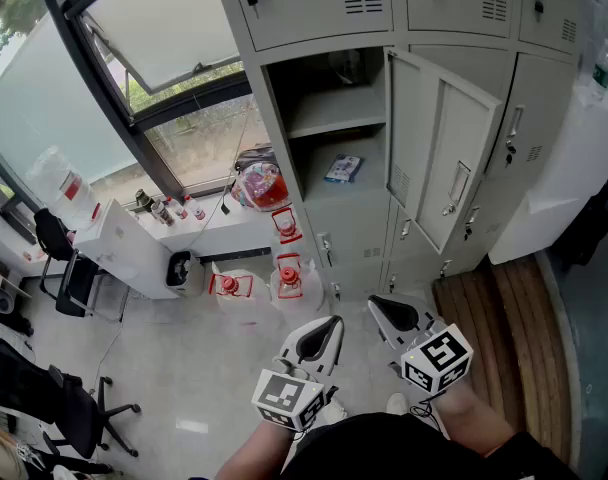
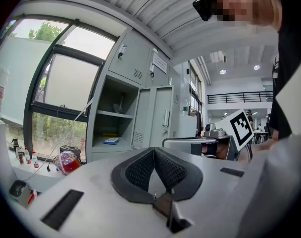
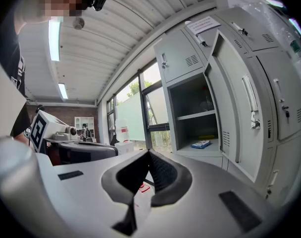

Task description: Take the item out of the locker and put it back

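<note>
A: Where's the item [image 1: 343, 168]?
B: Flat blue-white pack, lying on the lower shelf [image 1: 369, 196] of the open locker [image 1: 277, 118]. Approx 12 o'clock from both grippers, well apart from them. Nothing touching it.
A: Grippers?
B: The left gripper [image 2: 154, 151] has its pads together at the tips, nothing btw them. The right gripper [image 3: 148, 155] is the same: jaws closed, empty. In the head view they sit low and side by side, both aimed toward the locker. The left cube [image 1: 287, 400] and right cube [image 1: 436, 358] are at their rear ends, near the person's body.
A: Door?
B: The door [image 1: 439, 158] is swung open. It stands out from the compartment's right edge, approx 1 o'clock from the right gripper.
A: Anything above the item?
B: An upper shelf [image 1: 336, 118]. Something dark at the back of it, can't tell what.
A: Rest of the room?
B: Clear jugs w/ red fittings [image 1: 287, 278] on the floor at 11 o'clock from the left gripper. A colourful bag [image 1: 261, 185] just beside the locker's left wall, also approx 11. The window [image 1: 174, 28] is at 10 o'clock, w/ a white ledge [image 1: 214, 233] below it carrying small bottles [image 1: 169, 208]. An office chair [image 1: 54, 398] is at 9 o'clock, and wood flooring [image 1: 494, 338] at 3 o'clock from the right gripper.
</note>
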A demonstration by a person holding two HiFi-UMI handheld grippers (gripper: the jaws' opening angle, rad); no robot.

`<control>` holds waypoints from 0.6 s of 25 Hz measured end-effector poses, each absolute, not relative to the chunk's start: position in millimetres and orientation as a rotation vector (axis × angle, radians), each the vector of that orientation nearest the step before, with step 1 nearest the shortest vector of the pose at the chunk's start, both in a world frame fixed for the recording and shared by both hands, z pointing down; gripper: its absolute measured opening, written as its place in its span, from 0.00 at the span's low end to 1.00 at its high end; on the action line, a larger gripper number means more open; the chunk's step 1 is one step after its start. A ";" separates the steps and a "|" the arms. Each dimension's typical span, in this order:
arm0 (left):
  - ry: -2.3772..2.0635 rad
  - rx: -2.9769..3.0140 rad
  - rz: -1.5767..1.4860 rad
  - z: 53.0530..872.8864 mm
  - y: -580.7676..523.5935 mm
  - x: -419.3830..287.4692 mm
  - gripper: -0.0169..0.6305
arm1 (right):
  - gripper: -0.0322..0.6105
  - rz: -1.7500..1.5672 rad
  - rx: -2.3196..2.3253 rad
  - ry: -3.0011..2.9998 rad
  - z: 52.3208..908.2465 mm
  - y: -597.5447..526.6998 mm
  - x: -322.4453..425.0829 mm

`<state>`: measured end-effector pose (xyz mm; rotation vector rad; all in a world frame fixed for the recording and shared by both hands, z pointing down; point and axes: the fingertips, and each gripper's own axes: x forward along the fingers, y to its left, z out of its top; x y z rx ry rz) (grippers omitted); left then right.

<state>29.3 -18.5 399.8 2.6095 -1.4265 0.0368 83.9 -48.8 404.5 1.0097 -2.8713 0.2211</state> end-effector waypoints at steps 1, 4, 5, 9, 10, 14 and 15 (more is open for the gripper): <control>-1.424 2.612 0.036 400.6 -19.0 28.6 0.05 | 0.13 0.221 1.009 -2.869 405.1 -49.7 83.1; -1.404 2.634 0.037 405.6 -18.7 28.1 0.05 | 0.13 0.222 1.010 -2.869 406.1 -51.6 81.3; -1.396 2.642 0.038 407.3 -18.3 28.2 0.05 | 0.13 0.225 1.012 -2.873 406.0 -51.9 81.0; -1.387 2.643 0.036 408.7 -17.7 25.2 0.05 | 0.13 0.219 1.023 -2.883 404.4 -51.9 78.1; -1.386 2.642 0.034 408.7 -17.4 24.2 0.05 | 0.13 0.207 1.019 -2.881 404.7 -51.5 76.7; -1.380 2.647 0.031 408.5 -15.4 19.6 0.05 | 0.13 0.184 1.018 -2.869 403.6 -51.0 70.6; -1.380 2.647 0.028 408.3 -14.9 17.9 0.05 | 0.13 0.173 1.014 -2.869 402.8 -50.5 68.0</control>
